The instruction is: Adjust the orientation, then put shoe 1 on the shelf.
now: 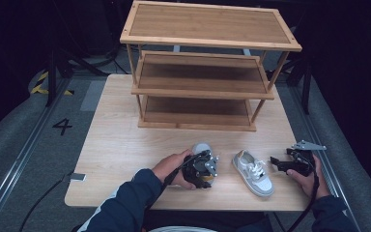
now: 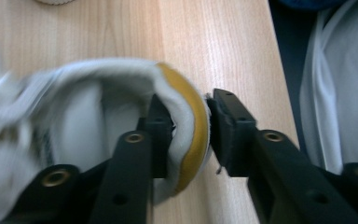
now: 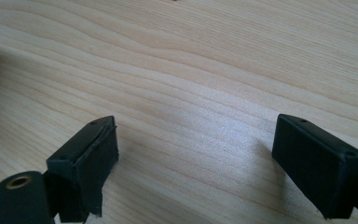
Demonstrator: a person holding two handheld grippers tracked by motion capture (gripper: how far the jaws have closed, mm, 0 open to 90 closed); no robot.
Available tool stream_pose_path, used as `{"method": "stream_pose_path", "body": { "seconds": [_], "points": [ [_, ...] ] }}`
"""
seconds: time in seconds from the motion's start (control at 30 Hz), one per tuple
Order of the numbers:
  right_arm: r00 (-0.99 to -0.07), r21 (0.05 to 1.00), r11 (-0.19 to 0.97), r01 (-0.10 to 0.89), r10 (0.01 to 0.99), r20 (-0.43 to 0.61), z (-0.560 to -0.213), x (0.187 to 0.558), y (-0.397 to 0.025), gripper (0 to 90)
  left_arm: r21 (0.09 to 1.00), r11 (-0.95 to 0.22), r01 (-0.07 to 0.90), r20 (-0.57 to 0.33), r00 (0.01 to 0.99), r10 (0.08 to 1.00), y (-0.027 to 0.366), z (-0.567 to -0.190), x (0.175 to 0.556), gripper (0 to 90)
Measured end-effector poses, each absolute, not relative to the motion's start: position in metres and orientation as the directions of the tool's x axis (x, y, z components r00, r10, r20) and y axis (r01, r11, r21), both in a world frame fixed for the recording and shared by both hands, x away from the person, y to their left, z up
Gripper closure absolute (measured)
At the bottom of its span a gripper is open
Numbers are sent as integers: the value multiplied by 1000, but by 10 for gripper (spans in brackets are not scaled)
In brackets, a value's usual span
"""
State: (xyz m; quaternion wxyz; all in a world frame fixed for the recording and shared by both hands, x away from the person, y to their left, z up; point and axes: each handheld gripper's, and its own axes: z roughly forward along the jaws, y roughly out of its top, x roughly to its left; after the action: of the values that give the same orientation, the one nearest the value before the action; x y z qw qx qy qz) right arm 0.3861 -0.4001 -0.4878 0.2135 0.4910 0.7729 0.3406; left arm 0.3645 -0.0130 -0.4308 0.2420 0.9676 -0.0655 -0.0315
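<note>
Here the left hand-held gripper (image 2: 190, 135) pinches a shoe's (image 2: 74, 121) heel collar — the right hand-held gripper (image 3: 196, 163) gapes empty.

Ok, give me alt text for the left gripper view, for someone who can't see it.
The left gripper has its two black jaws closed on the padded heel collar of a white shoe with a mustard-yellow lining, one jaw inside the shoe and one outside. The shoe is blurred and lies on a light wooden table; pale fabric shows past the table's edge on the right.
</note>
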Motion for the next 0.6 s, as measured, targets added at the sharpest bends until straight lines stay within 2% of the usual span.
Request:
{"method": "stream_pose_path", "body": {
  "seconds": [0.13, 0.6],
  "points": [
    [-427, 736, 286, 613, 904, 4, -488, 386, -400, 145, 484, -868, -112, -58, 985, -160, -10, -431, 368, 746],
    [-430, 736, 288, 613, 903, 4, -488, 386, -400, 144, 473, -873, -114, -59, 985, -161, -2, -429, 369, 759]
  ]
}}
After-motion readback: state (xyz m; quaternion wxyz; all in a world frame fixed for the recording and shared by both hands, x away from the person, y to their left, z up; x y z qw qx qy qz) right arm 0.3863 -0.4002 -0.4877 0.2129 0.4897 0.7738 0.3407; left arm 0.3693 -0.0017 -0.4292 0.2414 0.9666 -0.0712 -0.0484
